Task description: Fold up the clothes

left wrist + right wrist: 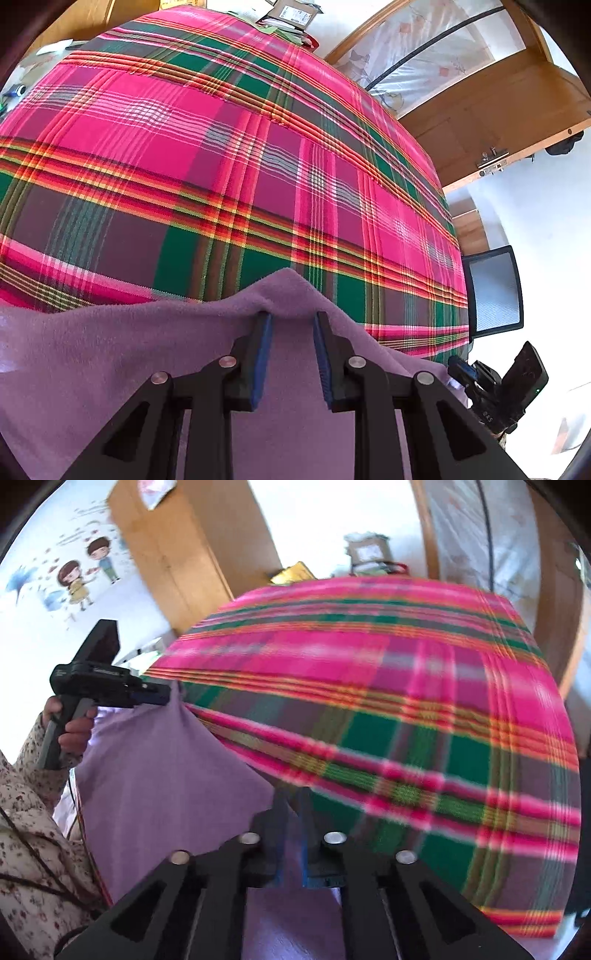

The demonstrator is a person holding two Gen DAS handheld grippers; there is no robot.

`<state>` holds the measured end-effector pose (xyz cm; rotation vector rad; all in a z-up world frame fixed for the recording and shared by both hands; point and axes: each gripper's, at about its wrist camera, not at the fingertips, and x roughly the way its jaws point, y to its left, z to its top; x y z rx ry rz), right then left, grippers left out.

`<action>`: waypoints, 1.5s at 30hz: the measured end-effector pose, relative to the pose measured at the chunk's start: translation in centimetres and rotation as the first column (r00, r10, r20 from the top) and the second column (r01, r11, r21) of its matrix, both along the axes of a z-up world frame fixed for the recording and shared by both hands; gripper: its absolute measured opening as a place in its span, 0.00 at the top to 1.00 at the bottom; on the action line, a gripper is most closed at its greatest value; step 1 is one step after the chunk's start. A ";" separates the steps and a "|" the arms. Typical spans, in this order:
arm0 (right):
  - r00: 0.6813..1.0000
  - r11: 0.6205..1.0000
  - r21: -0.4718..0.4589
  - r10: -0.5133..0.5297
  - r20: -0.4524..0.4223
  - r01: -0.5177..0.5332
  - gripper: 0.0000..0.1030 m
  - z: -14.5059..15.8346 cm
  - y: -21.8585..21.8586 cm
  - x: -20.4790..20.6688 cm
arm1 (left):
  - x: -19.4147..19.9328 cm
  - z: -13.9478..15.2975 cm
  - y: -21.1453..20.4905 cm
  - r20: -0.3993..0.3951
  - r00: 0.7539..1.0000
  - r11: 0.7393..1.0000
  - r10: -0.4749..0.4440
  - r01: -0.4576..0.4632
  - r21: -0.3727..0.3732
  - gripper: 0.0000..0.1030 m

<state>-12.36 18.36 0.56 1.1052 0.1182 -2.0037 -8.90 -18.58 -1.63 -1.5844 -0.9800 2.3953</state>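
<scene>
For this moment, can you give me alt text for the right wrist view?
The right gripper pinches a corner of a purple garment above a bed with a pink and green plaid cover. At left, a hand in a floral sleeve holds the left gripper, gripping another corner.

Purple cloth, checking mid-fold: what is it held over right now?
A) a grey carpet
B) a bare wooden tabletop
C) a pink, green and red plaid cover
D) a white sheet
C: the purple cloth hangs between both grippers in front of the plaid cover, which fills the surface beyond it.
</scene>
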 end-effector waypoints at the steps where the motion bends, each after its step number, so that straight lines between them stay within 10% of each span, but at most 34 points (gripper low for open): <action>1: 1.000 1.000 -0.005 0.018 -0.001 -0.018 0.70 0.2 -0.5 -0.1 | 0.0 0.0 0.0 -0.001 1.000 1.000 0.001 -0.001 0.000 0.77; 11: 0.967 0.966 0.034 0.254 0.031 -0.255 0.69 -0.9 -8.2 -0.7 | 0.1 -0.1 -0.1 -0.006 1.000 1.000 0.001 -0.001 0.001 0.77; 14: 0.954 0.951 0.074 0.301 -0.012 -0.300 0.93 -0.9 -9.3 0.0 | 0.1 -0.2 -0.3 -0.007 1.000 1.000 -0.002 0.002 0.013 0.77; 29: 0.988 0.986 0.075 0.153 -0.011 -0.152 0.97 -1.5 -8.2 -1.5 | 0.4 -0.2 -0.6 -0.017 1.000 0.999 -0.001 0.002 0.038 0.77; 38: 0.986 0.994 0.013 -0.105 -0.129 0.107 0.87 2.8 -1.8 0.0 | 2.7 1.2 -1.5 -0.050 0.999 1.000 0.014 -0.013 0.020 0.77; 45: 0.854 0.871 -0.029 -0.487 -0.183 0.491 0.86 4.8 9.4 5.1 | 6.3 2.2 -2.1 -0.088 0.996 1.000 0.009 -0.006 0.025 0.77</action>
